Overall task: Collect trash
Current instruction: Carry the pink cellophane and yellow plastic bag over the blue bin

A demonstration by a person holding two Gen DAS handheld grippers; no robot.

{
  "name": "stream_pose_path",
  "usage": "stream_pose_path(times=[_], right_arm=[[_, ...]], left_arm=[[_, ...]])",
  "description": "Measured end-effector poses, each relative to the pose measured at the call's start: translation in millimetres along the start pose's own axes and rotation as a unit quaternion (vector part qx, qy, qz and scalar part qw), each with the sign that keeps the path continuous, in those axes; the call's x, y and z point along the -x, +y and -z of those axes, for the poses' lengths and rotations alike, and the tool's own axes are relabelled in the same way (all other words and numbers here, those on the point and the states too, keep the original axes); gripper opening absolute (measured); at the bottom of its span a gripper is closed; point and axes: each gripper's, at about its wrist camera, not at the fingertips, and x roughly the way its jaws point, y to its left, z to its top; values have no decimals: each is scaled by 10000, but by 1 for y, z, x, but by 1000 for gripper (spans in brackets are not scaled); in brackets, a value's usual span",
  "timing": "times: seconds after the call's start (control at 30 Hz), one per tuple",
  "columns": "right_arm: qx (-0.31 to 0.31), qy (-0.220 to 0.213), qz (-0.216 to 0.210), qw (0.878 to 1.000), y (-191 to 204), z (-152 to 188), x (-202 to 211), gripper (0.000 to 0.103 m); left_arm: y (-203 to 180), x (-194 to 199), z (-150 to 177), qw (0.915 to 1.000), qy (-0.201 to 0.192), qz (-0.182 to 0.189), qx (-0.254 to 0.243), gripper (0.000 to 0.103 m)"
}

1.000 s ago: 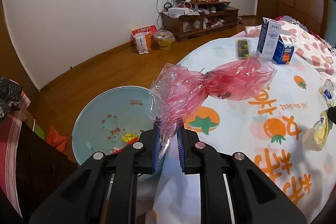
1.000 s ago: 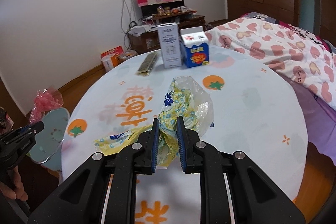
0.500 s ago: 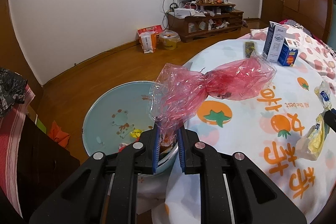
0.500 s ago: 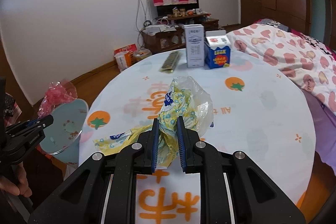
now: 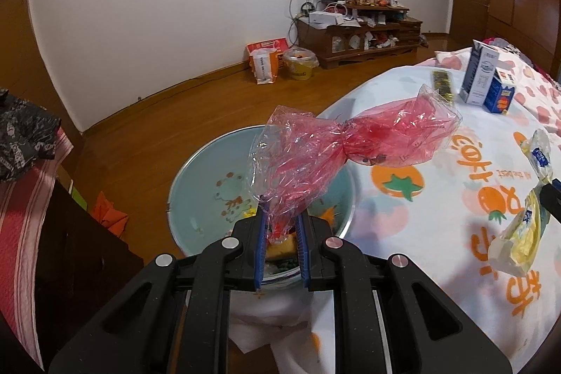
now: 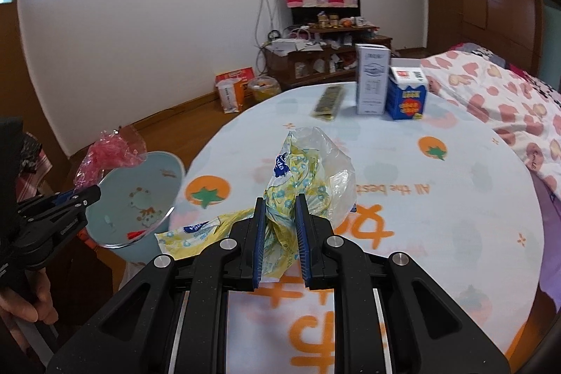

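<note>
My left gripper (image 5: 281,216) is shut on a crinkled red plastic wrapper (image 5: 347,142), which it holds up over a pale blue bin (image 5: 196,184) beside the round table. The bin holds bits of trash. My right gripper (image 6: 279,209) is shut on a yellow and white plastic bag (image 6: 308,177), lifted above the tablecloth (image 6: 438,233). In the right wrist view the left gripper (image 6: 87,193) and the red wrapper (image 6: 112,153) hang over the bin (image 6: 140,198) at the left. The yellow bag (image 5: 522,233) shows at the right edge of the left wrist view.
Two cartons, white (image 6: 371,79) and blue (image 6: 406,97), and a flat dark packet (image 6: 328,102) stand at the table's far side. A bed with a heart-print cover (image 6: 508,107) lies right of the table. A dark cabinet (image 5: 70,251) stands left of the bin.
Both grippers have moved left with their loads. The red wrapper now hangs over the bin, which looks nearer. The yellow bag has come closer to the table's left edge.
</note>
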Motion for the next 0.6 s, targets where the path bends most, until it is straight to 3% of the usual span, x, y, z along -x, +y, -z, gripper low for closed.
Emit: stream_pose_path(times=[0.6], right_arm=[[658,87,-562,9962,75,-10,-31,17]], left_arm=[[58,-19,3,9979,147,-402,484,15]])
